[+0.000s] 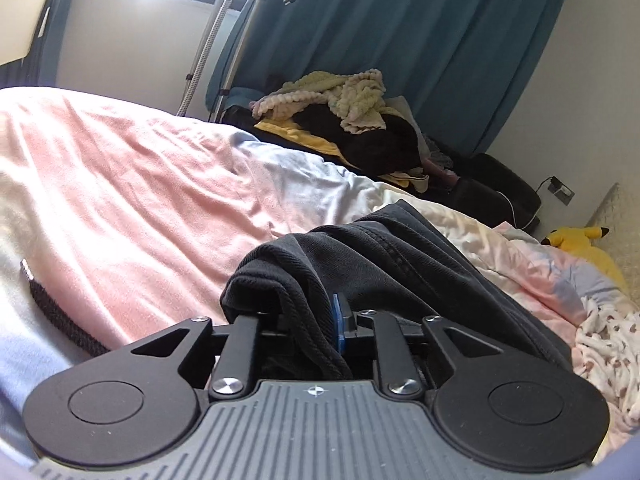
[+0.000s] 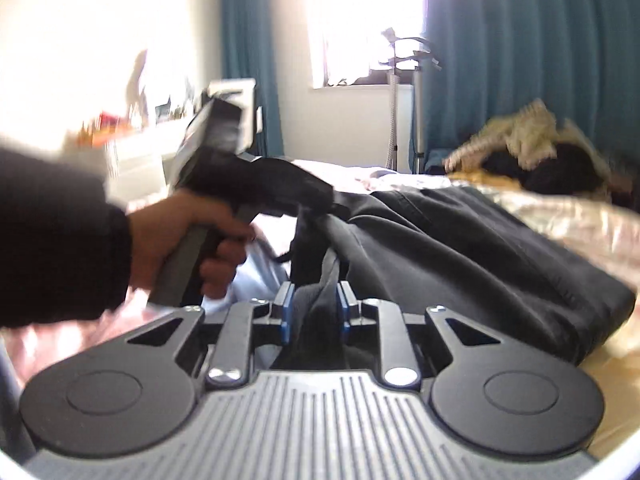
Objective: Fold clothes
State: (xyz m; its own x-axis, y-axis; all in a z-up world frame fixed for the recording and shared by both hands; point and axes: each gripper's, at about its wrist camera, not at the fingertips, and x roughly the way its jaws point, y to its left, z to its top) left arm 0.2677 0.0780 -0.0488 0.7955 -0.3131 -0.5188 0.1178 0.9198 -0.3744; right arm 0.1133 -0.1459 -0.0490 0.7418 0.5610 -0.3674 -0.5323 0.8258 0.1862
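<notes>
Left gripper [image 1: 304, 320]: jaws clamped on a bunched edge of the black garment [image 1: 400, 256]. Right gripper [image 2: 313, 312]: blue pads pinching another fold of it. The garment lies across the pink-and-white duvet [image 1: 132, 184], both gripped edges raised

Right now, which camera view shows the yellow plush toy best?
The left wrist view. There the yellow plush toy lies at the right edge, on the bed beside the pastel bedding, with its black-tipped ear visible. The right wrist view does not show it at all.
</notes>
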